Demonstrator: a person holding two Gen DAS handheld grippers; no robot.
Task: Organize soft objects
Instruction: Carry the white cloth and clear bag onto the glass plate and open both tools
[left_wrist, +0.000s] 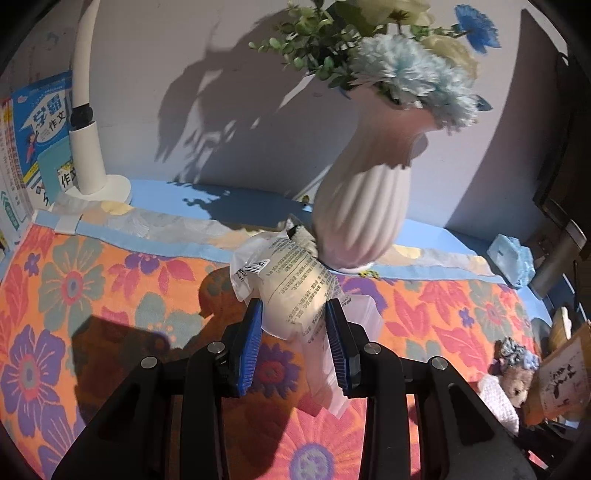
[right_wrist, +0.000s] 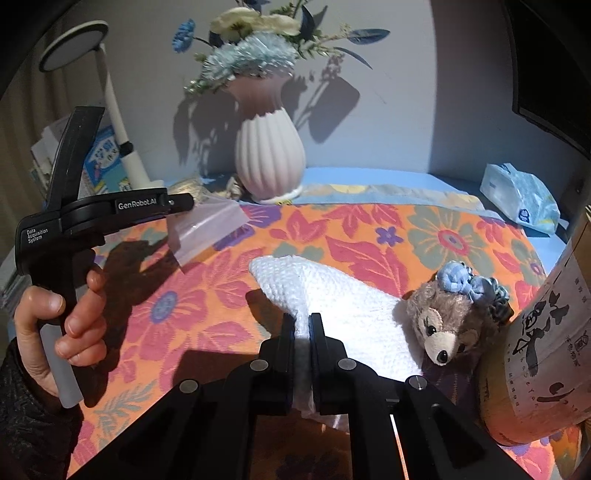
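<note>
My left gripper (left_wrist: 294, 319) is shut on a soft white packet in clear printed plastic (left_wrist: 295, 288) and holds it above the flowered cloth, just in front of the white ribbed vase (left_wrist: 360, 206). In the right wrist view the left gripper (right_wrist: 122, 208) appears at left, held by a hand, with the clear plastic (right_wrist: 207, 229) hanging from it. My right gripper (right_wrist: 303, 321) is shut on the edge of a white knitted cloth (right_wrist: 332, 299) that lies on the table. A plush bear with a blue bow (right_wrist: 450, 321) lies against the knitted cloth's right side.
A flowered orange cloth (right_wrist: 369, 229) covers the table. At the back stand a white desk lamp (left_wrist: 86, 147) and books (left_wrist: 40, 122) on the left. A blue tissue pack (right_wrist: 521, 199) lies at back right. A printed cardboard container (right_wrist: 546, 354) stands at right.
</note>
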